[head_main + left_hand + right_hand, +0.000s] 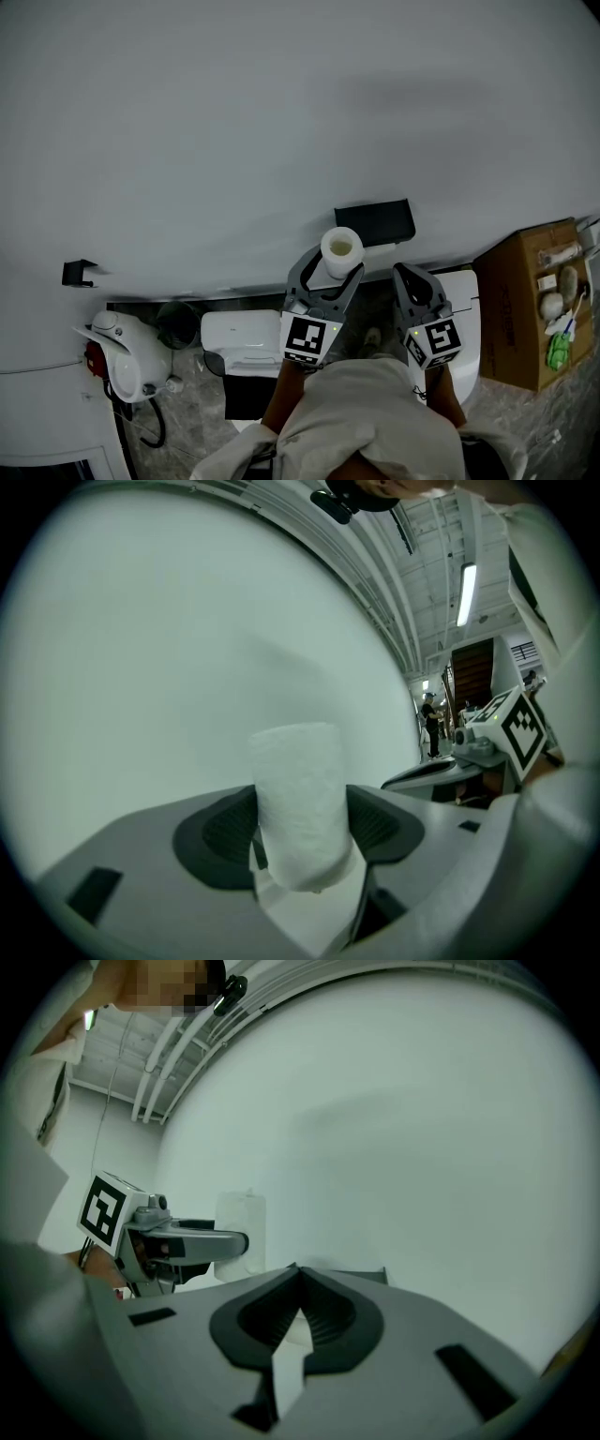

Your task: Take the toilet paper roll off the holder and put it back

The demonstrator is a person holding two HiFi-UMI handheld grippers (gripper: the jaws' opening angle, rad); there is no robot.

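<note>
A white toilet paper roll [341, 250] stands upright between the jaws of my left gripper [325, 272], which is shut on it in front of the white wall. In the left gripper view the toilet paper roll [298, 803] fills the gap between the dark pads [225, 832]. The black holder [376, 222] is fixed to the wall just right of the roll, with nothing on it. My right gripper [417, 284] hangs below the holder, its jaws shut with their tips touching and nothing held. The right gripper view shows the roll [241, 1225] and the left gripper [178, 1241] off to its left.
A toilet [246, 339] stands below the left gripper, with a white appliance [122, 354] and a dark bin [177, 323] to its left. A cardboard box [534, 305] with small items sits at the right. A small black bracket [80, 273] is on the wall at left.
</note>
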